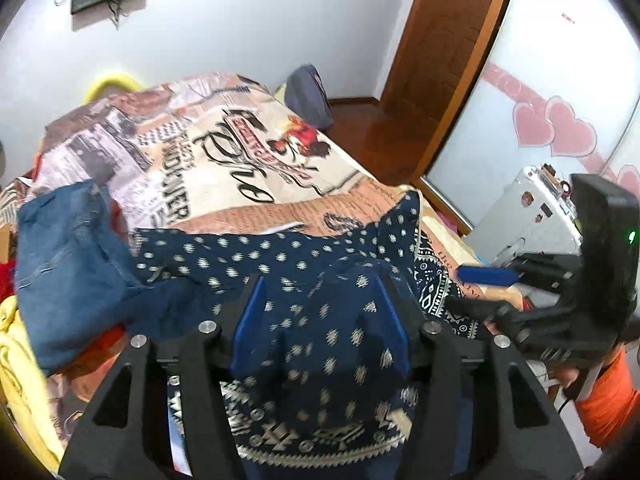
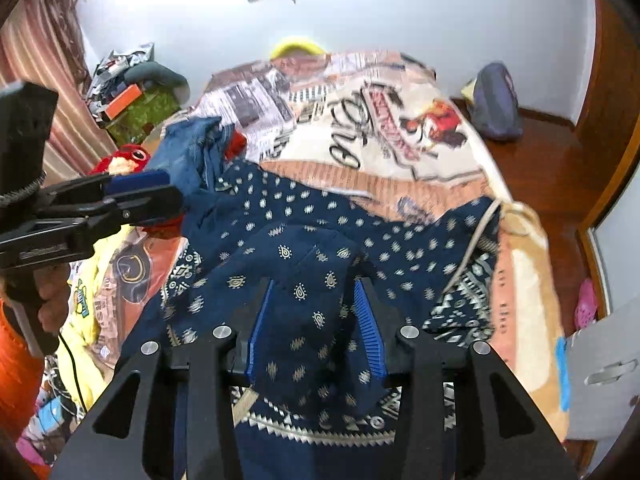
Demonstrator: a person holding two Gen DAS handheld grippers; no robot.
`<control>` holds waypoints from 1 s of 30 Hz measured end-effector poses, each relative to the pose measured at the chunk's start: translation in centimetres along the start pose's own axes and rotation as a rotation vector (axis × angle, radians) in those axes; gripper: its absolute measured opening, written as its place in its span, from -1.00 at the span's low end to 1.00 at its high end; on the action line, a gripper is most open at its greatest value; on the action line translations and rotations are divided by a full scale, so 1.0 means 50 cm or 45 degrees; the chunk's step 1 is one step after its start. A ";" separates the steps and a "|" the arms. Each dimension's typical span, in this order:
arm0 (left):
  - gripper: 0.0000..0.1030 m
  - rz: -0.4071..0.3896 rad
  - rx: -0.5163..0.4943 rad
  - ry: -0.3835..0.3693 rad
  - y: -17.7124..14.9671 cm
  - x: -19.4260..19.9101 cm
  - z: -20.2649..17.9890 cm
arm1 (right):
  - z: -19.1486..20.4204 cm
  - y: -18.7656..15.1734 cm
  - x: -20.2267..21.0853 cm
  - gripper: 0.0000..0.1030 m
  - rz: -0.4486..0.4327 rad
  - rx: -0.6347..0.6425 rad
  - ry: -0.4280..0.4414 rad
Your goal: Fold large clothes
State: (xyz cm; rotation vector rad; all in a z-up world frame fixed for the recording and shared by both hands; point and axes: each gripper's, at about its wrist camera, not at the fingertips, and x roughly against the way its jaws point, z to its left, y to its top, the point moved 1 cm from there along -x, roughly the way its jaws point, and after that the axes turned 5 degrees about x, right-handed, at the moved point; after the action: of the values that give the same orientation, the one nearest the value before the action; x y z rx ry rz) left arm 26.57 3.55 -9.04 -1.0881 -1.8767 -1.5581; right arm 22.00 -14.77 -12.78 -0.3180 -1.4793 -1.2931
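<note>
Both tongs, L point(image 1: 320, 304) & R point(image 2: 316, 312), spread; navy garment point(image 1: 320, 360) bunched between, edges blurred.

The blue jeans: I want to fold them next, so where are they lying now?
The blue jeans lie crumpled on the bed at the left of the left wrist view, against the navy patterned garment, with yellow cloth just below them.

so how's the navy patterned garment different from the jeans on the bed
The navy patterned garment is dark with pale printed motifs and a zigzag border; the jeans are plain mid-blue denim. The garment lies spread across the near part of the bed, under both grippers; the jeans sit bunched up at the far left, away from them. Both rest on the printed bedspread.
</note>
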 end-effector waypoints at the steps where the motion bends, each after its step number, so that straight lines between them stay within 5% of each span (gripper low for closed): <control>1: 0.07 0.033 -0.011 0.005 -0.003 -0.022 -0.004 | 0.000 -0.004 -0.023 -0.27 0.034 -0.010 0.009; 13: 0.08 0.372 -0.136 0.097 -0.216 -0.168 0.019 | 0.004 -0.133 -0.138 -0.27 0.363 0.007 0.096; 19: 0.21 0.251 -0.250 0.207 -0.265 -0.134 -0.003 | 0.001 -0.146 -0.115 -0.15 0.330 -0.025 0.095; 24: 0.21 0.217 -0.150 0.202 -0.241 -0.085 0.017 | -0.013 -0.117 -0.078 -0.15 0.272 -0.041 0.100; 30: 0.22 -0.007 0.042 0.274 -0.158 0.022 0.109 | -0.044 -0.069 0.002 -0.15 0.090 -0.041 0.029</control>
State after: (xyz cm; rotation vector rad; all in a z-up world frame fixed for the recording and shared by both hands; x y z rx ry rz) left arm 20.26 8.74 -14.22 -0.8638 -1.7553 -1.5732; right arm 20.53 -17.89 -14.95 -0.3718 -1.4171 -1.2610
